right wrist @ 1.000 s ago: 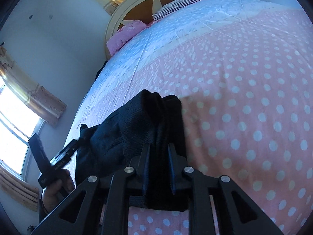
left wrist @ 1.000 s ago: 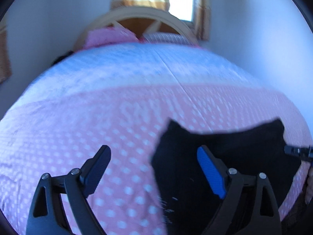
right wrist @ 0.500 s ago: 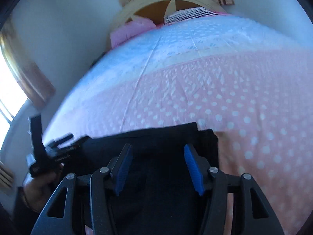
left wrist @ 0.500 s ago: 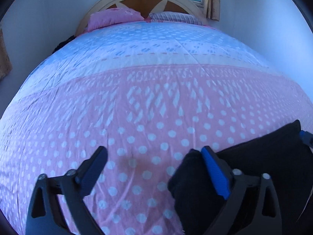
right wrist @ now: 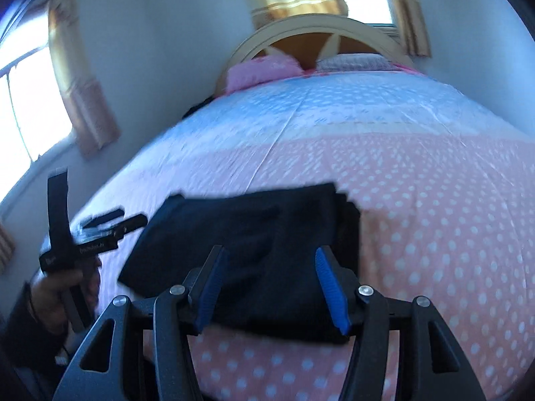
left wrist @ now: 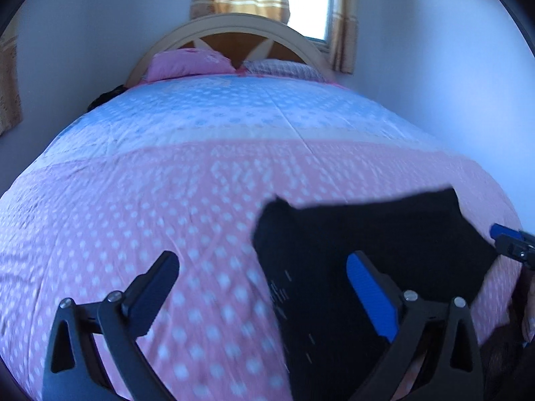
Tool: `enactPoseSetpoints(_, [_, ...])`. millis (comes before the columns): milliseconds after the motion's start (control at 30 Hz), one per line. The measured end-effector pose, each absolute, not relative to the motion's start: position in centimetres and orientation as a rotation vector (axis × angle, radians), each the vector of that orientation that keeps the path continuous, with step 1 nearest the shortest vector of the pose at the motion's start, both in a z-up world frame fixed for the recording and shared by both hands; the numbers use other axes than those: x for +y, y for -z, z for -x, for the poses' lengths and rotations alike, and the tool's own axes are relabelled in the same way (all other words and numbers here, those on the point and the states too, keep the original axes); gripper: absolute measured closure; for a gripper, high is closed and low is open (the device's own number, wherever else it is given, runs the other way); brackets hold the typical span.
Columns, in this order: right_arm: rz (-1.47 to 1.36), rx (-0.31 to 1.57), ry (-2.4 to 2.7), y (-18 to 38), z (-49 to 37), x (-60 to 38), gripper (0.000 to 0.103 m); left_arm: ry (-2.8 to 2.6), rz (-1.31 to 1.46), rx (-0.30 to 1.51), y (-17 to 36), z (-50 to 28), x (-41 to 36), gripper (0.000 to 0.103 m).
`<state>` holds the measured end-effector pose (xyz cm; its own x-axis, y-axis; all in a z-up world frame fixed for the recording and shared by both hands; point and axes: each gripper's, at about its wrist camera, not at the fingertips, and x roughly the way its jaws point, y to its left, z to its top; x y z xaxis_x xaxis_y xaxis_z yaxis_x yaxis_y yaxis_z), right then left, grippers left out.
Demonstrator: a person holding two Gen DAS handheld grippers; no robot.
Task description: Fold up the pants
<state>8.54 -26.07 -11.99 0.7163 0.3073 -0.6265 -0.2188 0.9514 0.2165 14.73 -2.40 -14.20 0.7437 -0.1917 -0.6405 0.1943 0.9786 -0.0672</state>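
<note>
Both grippers spread apart and empty: left gripper (left wrist: 260, 287) off the left edge of the black pants (left wrist: 374, 244), right gripper (right wrist: 267, 284) above their near edge. Pants flat in a compact folded stack on the polka-dot bedspread (left wrist: 150, 200), apparently released. Right-wrist view only: layered edges at the stack's right corner, left hand (right wrist: 63, 284) on its handle. Left-wrist view only: pale marks near the near-left edge.

Black left gripper (left wrist: 260, 287) and right gripper (right wrist: 267, 284), blue ribbed pads (right wrist: 329, 289), silver screws; hand (right wrist: 63, 287) in a dark sleeve.
</note>
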Motion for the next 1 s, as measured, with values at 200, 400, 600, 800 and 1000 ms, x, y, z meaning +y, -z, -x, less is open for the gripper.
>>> enactPoseSetpoints(200, [-0.071,0.818,-0.298,15.2,-8.0,-25.1,0.047,0.203,0.004,0.774,16.8,-14.7,-2.4,0.0])
enactPoseSetpoints(400, [-0.058,0.818,-0.292,15.8,-8.2,-25.3,0.047,0.229,0.028,0.791,16.9,-15.0,-2.2,0.0])
enactPoseSetpoints(600, [-0.042,0.804,-0.29,15.6,-7.8,-25.1,0.046,0.249,0.054,0.819,16.9,-15.1,-1.7,0.0])
enactPoseSetpoints(800, [-0.027,0.699,-0.281,12.5,-7.3,-23.8,0.046,0.162,-0.006,0.726,14.2,-15.7,-1.1,0.0])
enactPoseSetpoints(1000, [-0.015,0.771,-0.273,14.2,-10.7,-22.2,0.046,0.129,-0.042,0.792,16.1,-17.9,-1.1,0.0])
